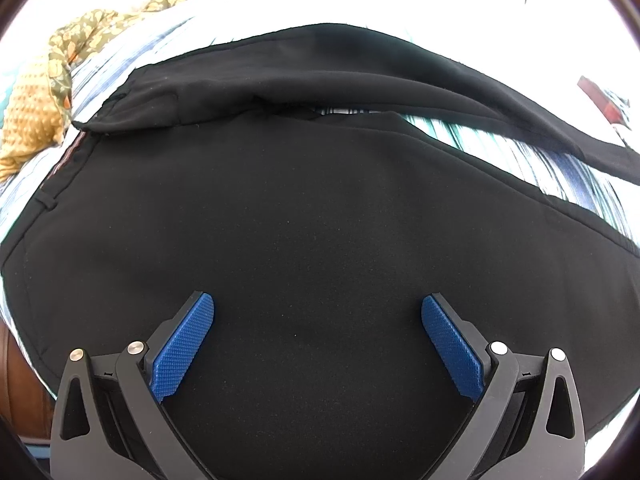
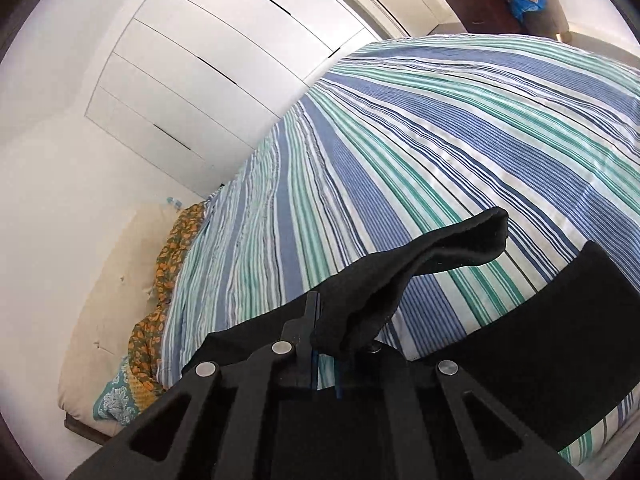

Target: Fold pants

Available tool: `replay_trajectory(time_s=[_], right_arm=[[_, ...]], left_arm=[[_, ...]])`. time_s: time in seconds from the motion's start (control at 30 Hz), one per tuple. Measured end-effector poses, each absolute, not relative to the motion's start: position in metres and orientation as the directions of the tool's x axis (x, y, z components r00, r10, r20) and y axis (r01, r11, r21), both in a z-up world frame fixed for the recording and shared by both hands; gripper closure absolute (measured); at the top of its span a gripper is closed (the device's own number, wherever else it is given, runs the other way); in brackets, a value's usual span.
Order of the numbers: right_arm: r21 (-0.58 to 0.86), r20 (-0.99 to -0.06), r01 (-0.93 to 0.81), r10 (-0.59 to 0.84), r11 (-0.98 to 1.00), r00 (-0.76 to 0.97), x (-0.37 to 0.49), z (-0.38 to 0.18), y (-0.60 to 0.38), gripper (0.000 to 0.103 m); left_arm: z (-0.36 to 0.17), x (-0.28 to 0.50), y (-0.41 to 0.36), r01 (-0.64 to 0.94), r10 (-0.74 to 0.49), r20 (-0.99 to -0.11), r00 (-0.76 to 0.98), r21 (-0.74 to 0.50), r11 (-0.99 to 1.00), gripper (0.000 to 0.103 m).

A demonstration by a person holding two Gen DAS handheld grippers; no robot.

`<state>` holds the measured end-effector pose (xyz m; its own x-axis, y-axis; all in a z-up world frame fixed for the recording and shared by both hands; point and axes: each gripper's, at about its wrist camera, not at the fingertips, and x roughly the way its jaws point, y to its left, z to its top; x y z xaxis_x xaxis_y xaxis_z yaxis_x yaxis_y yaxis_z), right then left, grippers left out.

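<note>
Now the right gripper (image 2: 326,340), jaws pinched on the pants (image 2: 440,248) hem, should carry it toward the waistband beneath the wide-open, empty left gripper (image 1: 318,312).

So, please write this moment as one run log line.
task: fold pants | left tongs: open above black pants | right tongs: shut on pants edge, lifted | surface: striped bedsheet

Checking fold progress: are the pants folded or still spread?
Spread: the black pants lie flat on the striped bed, legs apart.
</note>
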<state>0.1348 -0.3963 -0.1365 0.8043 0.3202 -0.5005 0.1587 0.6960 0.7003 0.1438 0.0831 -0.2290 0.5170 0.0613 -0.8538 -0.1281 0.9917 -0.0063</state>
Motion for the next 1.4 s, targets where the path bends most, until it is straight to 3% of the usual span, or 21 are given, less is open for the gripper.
replay_trajectory(time_s=[0.53,0.73,0.93,1.17,1.2,1.27,1.3,1.4], right_arm=[[0.755,-0.414,0.046,0.421,0.654,0.807,0.122,-0.103,-0.39,0.097],[0.777,-0.381,0.014,0.451,0.63,0.807,0.119,-0.092,-0.394,0.097],[0.785,-0.353,-0.026,0.482,0.619,0.802,0.115,-0.083,-0.395,0.097],[0.784,-0.334,-0.073,0.518,0.616,0.787,0.101,-0.073,-0.398,0.098],[0.78,-0.331,-0.088,0.528,0.619,0.782,0.097,-0.07,-0.396,0.098],[0.778,-0.327,-0.11,0.548,0.619,0.77,0.088,-0.066,-0.396,0.098],[0.778,-0.327,-0.117,0.557,0.617,0.764,0.084,-0.065,-0.396,0.098],[0.752,-0.365,-0.109,0.548,0.65,0.752,0.079,-0.064,-0.399,0.098]], left_arm=[[-0.217,0.152,0.092,-0.118,0.009,-0.889,0.459,-0.051,0.992,0.001],[-0.172,0.181,0.149,-0.184,-0.24,-0.83,0.503,-0.374,0.909,0.001],[-0.158,0.285,0.198,-0.251,-0.463,-0.723,0.513,-0.642,0.724,0.001],[-0.179,0.402,0.188,-0.342,-0.398,-0.832,0.387,-0.53,0.776,0.002],[-0.183,0.41,0.186,-0.355,-0.383,-0.845,0.374,-0.512,0.782,0.005],[-0.19,0.419,0.182,-0.372,-0.371,-0.86,0.35,-0.491,0.788,0.05],[-0.194,0.421,0.18,-0.374,-0.393,-0.857,0.333,-0.503,0.779,0.102],[-0.162,0.402,0.177,-0.319,-0.378,-0.819,0.433,-0.531,0.785,0.099]])
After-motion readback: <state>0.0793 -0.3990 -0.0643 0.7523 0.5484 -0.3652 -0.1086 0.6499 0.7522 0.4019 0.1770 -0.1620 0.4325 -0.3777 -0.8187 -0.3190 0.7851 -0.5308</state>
